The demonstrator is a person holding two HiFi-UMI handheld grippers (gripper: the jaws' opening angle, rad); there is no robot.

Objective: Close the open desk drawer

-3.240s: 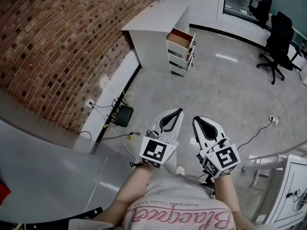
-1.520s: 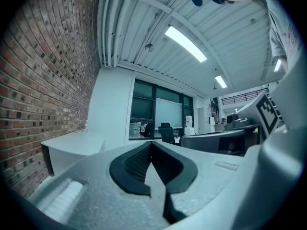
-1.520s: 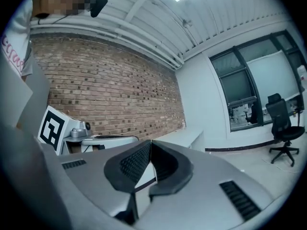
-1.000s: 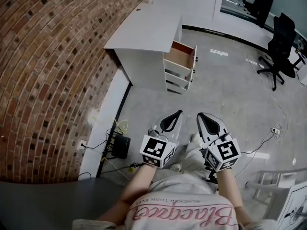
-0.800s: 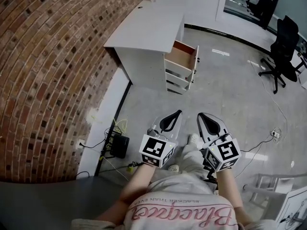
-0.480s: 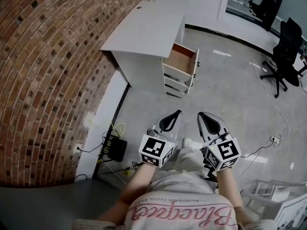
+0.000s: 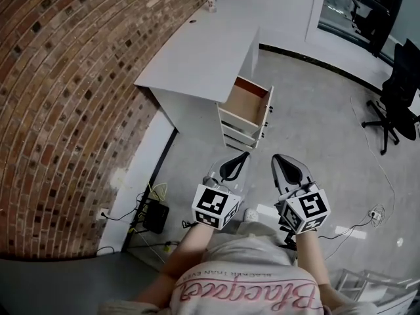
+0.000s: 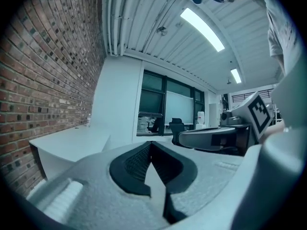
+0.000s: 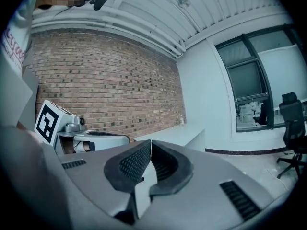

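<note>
Hanging side by side over the grey floor (image 7: 321,136), the two grippers point toward the desk (image 7: 203,51) and are well apart from it. The left gripper (image 7: 246,153) is clenched on nothing: in its own view the black pads (image 8: 136,163) meet at their tips, and only a hollow shows behind them. The right gripper (image 7: 275,157) is the same, closed tight and empty (its view shows the tips pressed together).

The drawer (image 7: 248,102) is the top one of a stack of three at the desk's open end. It is pulled well out, its brown inside is in plain sight, and its white front faces the open floor. The two drawers below it stick out less. The desk's long side runs along the brick wall (image 7: 72,77), and a small container (image 7: 211,4) stands at its far corner.

An office chair (image 7: 400,97) stands at the right edge of the head view, well away from the desk. At the foot of the wall, left of the grippers, a black box (image 7: 155,216) lies among loose cables (image 7: 147,195).
</note>
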